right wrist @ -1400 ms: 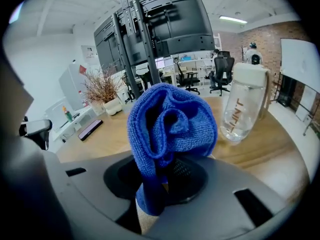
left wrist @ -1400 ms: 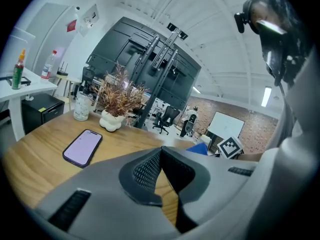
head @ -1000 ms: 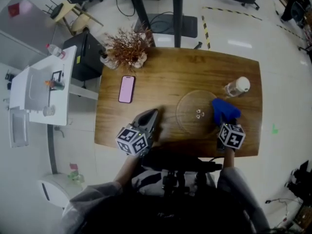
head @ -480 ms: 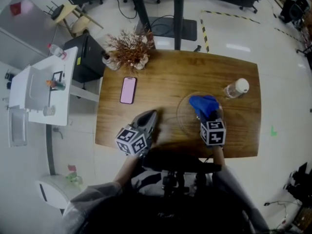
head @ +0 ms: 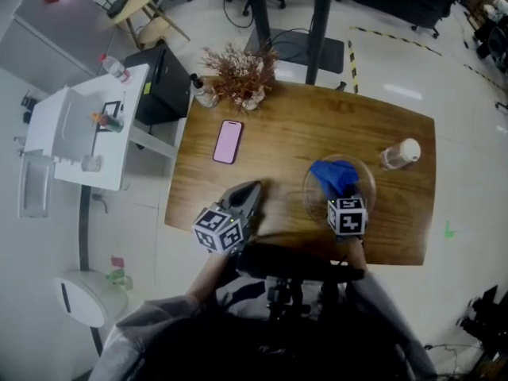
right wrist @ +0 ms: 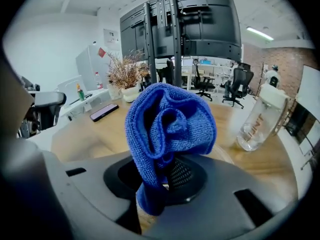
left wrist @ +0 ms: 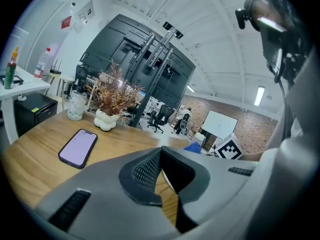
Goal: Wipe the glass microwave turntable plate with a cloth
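The right gripper (head: pixel 340 196) has carried the cloth (head: pixel 333 175) leftward, away from the table's right edge, off the plate's (head: pixel 366 190) right rim and onto its middle.

The blue cloth (head: pixel 333 176) and the right gripper (head: pixel 343 197) are hiding much of the glass plate (head: pixel 313 200) from above; the bottle (right wrist: pixel 258 121) is appearing blurred in the right gripper view.

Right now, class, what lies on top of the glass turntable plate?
A bunched blue cloth, clamped in the right gripper, lies over the glass plate. The glass beneath them is covered; its left rim shows bare.
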